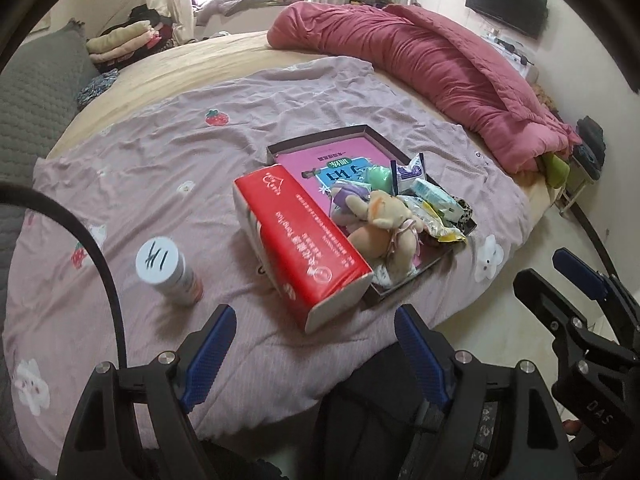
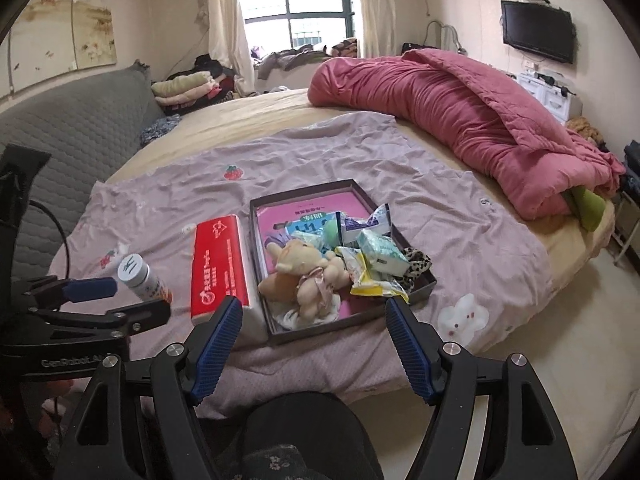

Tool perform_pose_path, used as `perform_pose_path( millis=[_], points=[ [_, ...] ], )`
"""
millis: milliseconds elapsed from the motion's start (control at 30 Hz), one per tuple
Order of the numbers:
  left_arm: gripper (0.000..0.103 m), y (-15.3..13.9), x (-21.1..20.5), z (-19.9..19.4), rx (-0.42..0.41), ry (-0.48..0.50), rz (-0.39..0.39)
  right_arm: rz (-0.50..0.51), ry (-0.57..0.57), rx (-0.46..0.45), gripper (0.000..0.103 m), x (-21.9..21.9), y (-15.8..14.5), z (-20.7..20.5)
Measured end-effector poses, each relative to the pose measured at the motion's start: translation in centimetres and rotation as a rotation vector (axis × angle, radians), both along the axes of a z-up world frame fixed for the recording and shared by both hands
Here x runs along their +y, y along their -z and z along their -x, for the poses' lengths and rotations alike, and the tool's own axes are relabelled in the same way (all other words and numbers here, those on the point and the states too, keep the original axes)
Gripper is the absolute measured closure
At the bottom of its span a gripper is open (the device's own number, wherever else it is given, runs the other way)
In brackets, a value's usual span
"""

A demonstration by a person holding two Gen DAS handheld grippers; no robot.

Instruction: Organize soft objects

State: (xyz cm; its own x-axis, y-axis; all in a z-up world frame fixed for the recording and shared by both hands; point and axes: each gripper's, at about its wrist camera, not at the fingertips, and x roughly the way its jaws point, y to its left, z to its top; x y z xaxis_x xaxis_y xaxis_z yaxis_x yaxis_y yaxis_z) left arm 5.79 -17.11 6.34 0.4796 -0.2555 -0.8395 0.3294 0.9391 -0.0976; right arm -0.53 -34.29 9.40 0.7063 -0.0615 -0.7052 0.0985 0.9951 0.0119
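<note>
A dark shallow box (image 2: 424,280) (image 1: 280,148) lies on the lilac sheet and holds a tan plush bear (image 2: 308,276) (image 1: 384,220), several small tissue and wipe packs (image 2: 380,256) (image 1: 436,200), a green soft ball (image 2: 332,229) and a leopard-print cloth (image 2: 418,258). A red tissue pack (image 2: 218,264) (image 1: 300,240) lies against the box's left side. My left gripper (image 1: 314,324) is open and empty, short of the red pack. My right gripper (image 2: 314,316) is open and empty, at the box's near edge.
A white-capped bottle (image 1: 168,270) (image 2: 140,276) stands left of the red pack. A rolled pink duvet (image 2: 460,120) lies at the far right. A grey cushion (image 2: 80,132) and folded clothes (image 2: 188,88) sit at the left. The floor (image 2: 560,360) is to the right.
</note>
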Motion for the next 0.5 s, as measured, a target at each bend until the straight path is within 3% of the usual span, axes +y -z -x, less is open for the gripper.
perform_pose_path(
  millis=[500],
  points=[
    [0.022, -0.7, 0.5, 2.8, -0.027, 0.000, 0.008, 0.004, 0.037, -0.007, 0.028, 0.7, 0.1, 2.8]
  ],
)
